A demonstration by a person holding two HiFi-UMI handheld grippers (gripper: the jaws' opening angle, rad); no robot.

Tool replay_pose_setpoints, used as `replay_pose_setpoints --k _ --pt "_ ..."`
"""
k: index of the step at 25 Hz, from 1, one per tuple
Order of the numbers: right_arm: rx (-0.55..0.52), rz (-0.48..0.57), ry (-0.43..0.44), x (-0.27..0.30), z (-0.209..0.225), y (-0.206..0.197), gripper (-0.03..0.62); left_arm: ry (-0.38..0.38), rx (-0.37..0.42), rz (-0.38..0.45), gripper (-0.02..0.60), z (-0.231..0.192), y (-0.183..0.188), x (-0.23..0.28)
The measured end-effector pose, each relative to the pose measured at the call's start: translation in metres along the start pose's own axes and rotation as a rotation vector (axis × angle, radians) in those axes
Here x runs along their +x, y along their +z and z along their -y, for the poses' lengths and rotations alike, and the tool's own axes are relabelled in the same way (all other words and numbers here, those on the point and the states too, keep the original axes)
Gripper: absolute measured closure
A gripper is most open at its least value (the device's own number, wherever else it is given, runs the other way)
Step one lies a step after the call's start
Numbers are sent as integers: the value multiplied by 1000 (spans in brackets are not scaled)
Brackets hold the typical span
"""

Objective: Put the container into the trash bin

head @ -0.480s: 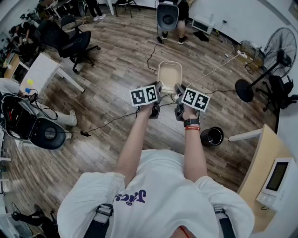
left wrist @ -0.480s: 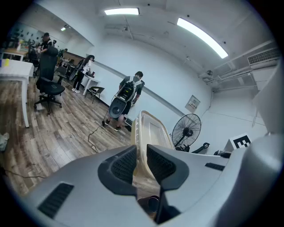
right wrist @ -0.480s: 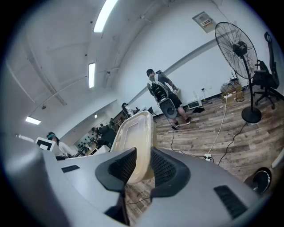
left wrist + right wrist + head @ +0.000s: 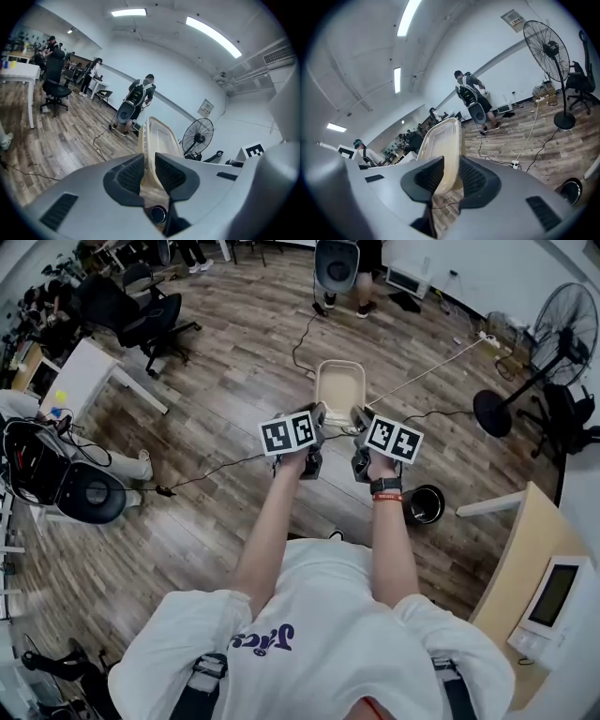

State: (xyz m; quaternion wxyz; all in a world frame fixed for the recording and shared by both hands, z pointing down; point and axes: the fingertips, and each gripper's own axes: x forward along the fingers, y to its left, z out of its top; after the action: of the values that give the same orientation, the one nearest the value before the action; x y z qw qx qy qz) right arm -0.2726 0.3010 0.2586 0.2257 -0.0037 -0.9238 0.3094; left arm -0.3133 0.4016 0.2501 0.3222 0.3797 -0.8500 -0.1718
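The container (image 4: 339, 385) hung out in front of me in the head view, its near rim pinched between my left tongs (image 4: 317, 420) and right tongs (image 4: 359, 421). Over the last half second the floor had slid under me and the trash bin (image 4: 425, 504) had drawn slightly nearer my right wrist; I judged the carry unfinished. In the left gripper view, the jaws were clamped on the rim. In the right gripper view, likewise, with the bin low at right.
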Motion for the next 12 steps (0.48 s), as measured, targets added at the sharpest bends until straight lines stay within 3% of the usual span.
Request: replay_pose_setpoints --k 7,12 --pt "77 15 -38 -30 37 0 476 -10 26 -57 499 36 -23 14" --pt "143 61 -91 -54 78 11 474 -57 67 -116 499 73 -37 44"
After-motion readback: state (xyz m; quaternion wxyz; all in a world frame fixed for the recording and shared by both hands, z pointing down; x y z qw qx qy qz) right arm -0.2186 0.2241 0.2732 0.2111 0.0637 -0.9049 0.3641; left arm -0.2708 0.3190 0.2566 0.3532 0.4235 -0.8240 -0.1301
